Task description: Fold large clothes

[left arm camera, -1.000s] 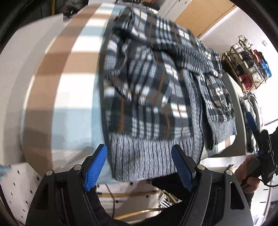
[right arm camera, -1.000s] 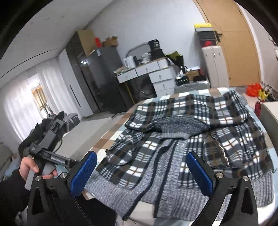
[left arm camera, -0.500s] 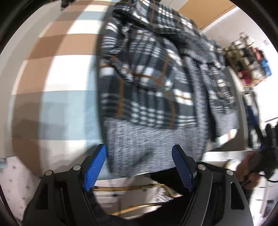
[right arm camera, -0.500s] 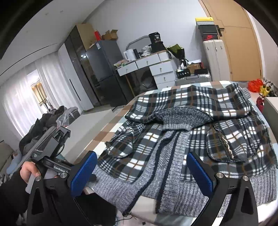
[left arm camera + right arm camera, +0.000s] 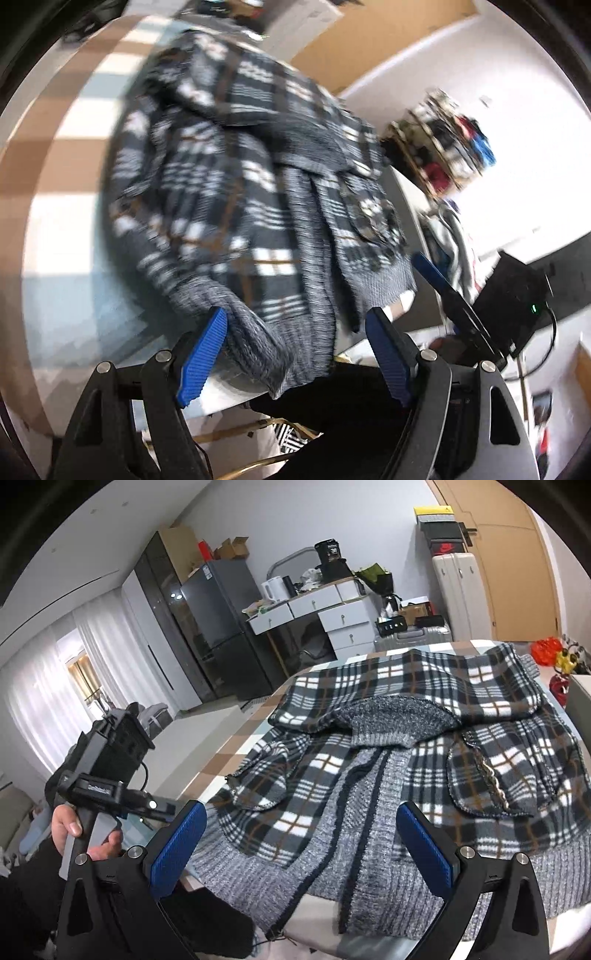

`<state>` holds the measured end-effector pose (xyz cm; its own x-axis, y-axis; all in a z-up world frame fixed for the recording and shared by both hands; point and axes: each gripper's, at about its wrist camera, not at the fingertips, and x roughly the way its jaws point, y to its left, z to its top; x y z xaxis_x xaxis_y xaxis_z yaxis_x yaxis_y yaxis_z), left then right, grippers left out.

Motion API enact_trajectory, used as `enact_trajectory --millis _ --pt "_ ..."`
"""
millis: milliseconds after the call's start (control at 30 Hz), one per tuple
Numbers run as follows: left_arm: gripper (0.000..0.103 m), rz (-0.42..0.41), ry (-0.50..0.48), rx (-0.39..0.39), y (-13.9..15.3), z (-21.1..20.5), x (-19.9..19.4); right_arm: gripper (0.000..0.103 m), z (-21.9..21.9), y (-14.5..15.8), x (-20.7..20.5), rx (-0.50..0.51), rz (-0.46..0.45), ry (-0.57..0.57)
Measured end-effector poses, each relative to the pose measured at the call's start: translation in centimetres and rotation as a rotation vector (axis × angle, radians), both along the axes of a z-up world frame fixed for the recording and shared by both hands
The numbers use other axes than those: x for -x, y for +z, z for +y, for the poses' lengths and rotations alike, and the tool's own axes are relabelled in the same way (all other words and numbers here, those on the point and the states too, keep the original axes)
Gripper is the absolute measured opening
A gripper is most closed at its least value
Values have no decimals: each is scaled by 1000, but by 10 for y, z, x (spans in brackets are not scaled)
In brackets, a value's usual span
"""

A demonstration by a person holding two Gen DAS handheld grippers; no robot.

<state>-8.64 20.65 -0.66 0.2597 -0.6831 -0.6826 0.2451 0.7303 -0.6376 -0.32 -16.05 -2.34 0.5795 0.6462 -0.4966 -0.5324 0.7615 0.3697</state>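
A large plaid jacket point(image 5: 424, 760) with grey knit hem, collar and front band lies spread face up on a checked table point(image 5: 236, 746). Its hem hangs over the near edge. In the blurred left wrist view the jacket point(image 5: 240, 192) fills the middle. My left gripper point(image 5: 295, 354) is open, its jaws astride the hem's left corner point(image 5: 258, 350). My right gripper point(image 5: 301, 845) is open above the hem near the front band. The left gripper also shows in the right wrist view point(image 5: 110, 786), in a hand.
A fridge point(image 5: 218, 635), a white desk with drawers point(image 5: 314, 613) and suitcases point(image 5: 458, 594) stand behind the table. A wire rack of small items point(image 5: 450, 144) is to the right of the table. The table cover point(image 5: 62, 229) is bare left of the jacket.
My left gripper has moved in and turned toward the hem's left corner, which now lies between its jaws. My right gripper has edged closer over the hem. Both stay open.
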Motion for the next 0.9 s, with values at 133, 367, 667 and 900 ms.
enact_trajectory --millis 133,367,667,900 --pt "73 11 17 -70 -14 -5 -9 103 2 -2 -1 10 4 2" --pt "73 -12 47 -385 -32 -9 4 103 -1 -7 -8 -1 42 -9" --pt "74 45 168 -450 -39 22 7 103 2 -10 -11 7 56 -11" --pt "78 28 150 -462 -38 15 12 103 5 -13 -13 10 75 3"
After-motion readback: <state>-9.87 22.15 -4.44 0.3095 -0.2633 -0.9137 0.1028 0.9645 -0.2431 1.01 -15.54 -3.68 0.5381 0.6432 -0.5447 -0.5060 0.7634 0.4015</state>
